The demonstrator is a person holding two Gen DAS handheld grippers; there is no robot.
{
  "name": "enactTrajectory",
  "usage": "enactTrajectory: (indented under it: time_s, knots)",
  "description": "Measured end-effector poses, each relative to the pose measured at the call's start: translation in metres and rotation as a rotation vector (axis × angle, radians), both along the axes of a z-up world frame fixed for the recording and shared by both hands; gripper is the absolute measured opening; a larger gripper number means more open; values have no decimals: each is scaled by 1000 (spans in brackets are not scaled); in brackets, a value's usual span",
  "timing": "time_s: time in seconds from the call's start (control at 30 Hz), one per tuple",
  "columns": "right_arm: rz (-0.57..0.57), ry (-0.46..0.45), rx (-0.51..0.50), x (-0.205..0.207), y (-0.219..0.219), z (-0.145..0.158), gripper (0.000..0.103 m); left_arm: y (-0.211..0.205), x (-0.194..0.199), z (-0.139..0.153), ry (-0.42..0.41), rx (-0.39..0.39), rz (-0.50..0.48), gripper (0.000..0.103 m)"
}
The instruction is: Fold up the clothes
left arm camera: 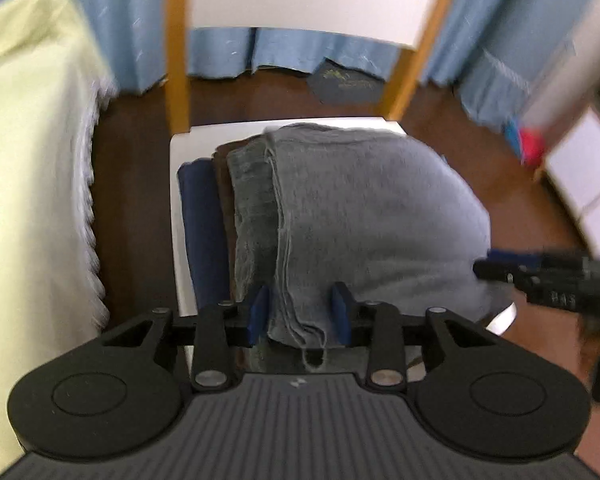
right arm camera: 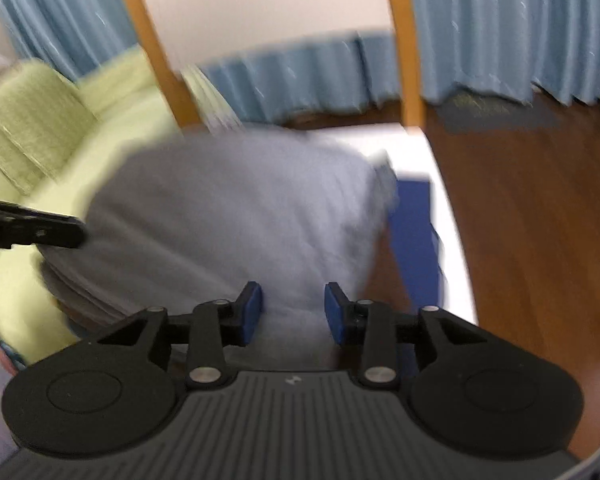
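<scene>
Two tongs work at a stack of folded cloths on a white chair [left arm camera: 180,148] with yellow-wood posts. The grey cloth [left arm camera: 372,216] lies on top; beneath it, at its left edge in the left wrist view, show a darker grey cloth [left arm camera: 250,200], a brown cloth [left arm camera: 222,176] and a navy cloth [left arm camera: 202,216].

The left tongs [left arm camera: 300,314] stand partly open over the near edge of the grey cloth; its folded hem hangs between the blue pads [left arm camera: 259,312], and I cannot tell whether they press it. The right tongs [right arm camera: 292,312] also stand partly open with the grey cloth between the pads, and no clear pinch shows; that view is blurred. In the left view the right tongs reach in at the cloth's right side.

Beside the chair lies a pale yellow-green bed cover [left arm camera: 28,160]. Blue curtains [right arm camera: 500,28] hang behind, above a brown wood floor [right arm camera: 520,200].
</scene>
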State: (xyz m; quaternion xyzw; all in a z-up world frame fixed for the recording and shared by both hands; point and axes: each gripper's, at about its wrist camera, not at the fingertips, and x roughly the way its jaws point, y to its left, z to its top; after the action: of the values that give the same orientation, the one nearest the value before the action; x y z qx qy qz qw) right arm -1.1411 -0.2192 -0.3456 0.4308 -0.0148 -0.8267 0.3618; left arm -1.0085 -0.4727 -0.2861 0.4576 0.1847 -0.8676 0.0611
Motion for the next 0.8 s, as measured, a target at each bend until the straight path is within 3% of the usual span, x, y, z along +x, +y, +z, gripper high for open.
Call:
enactTrajectory:
  time_s: [0.07, 0.17, 0.23, 0.27, 0.33, 0.37, 0.43, 0.57, 0.8]
  knots:
    - [1, 29, -22, 6, 2, 13, 32, 6, -1, 27, 77, -52, -7, 37]
    - [7, 91, -86, 16, -2, 40, 32, 8, -17, 43, 149, -59, -57, 39]
    - [51, 136, -109, 28, -18, 51, 24, 4, -34, 42, 156, -73, -89, 37]
    - [81, 149, -112, 34, -29, 53, 18, -5, -48, 37, 154, -36, -119, 37]
    - [138, 161, -114, 48, -51, 53, 16, -21, -70, 25, 150, 46, -178, 29]
    - [158, 161, -116, 55, -61, 52, 15, -28, -77, 19, 148, 86, -205, 17]
    - [196, 168, -150, 71, -84, 48, 15, -36, -84, 9, 140, 99, -249, 16]
    - [191, 289, -170, 107, -126, 27, 16, -44, -84, -20, 139, 9, -354, 13]
    - [197, 476, -116, 134, -147, -21, 17, -53, -70, -49, 239, -12, -356, 13]
